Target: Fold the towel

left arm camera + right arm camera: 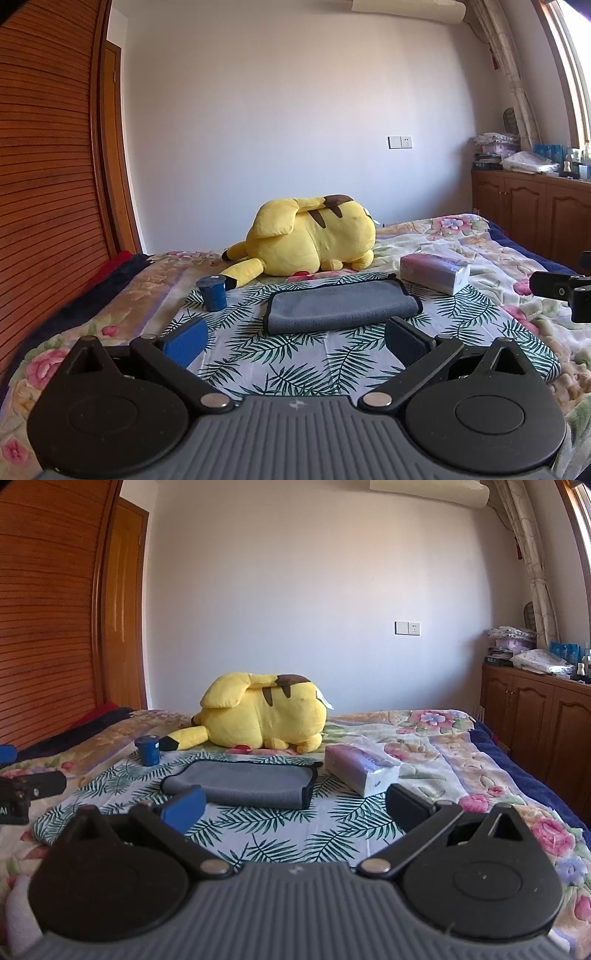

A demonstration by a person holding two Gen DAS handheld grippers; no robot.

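The left hand-held gripper (295, 341) hovers spread and empty; at its 12 o'clock the grey microfibre towel with dark edging (341, 306) lies already doubled on the bed (480, 258). The right hand-held gripper (295, 810), also spread, sees it at 11 o'clock. I think each should pinch one near corner, lifting evenly.

Left gripper (295, 341) held low and level, jaws spread wide, nothing between the blue pads (186, 343). Right gripper (293, 812) likewise level, jaws wide apart and empty. Both side by side, each glimpsed at the edge of the other's view.
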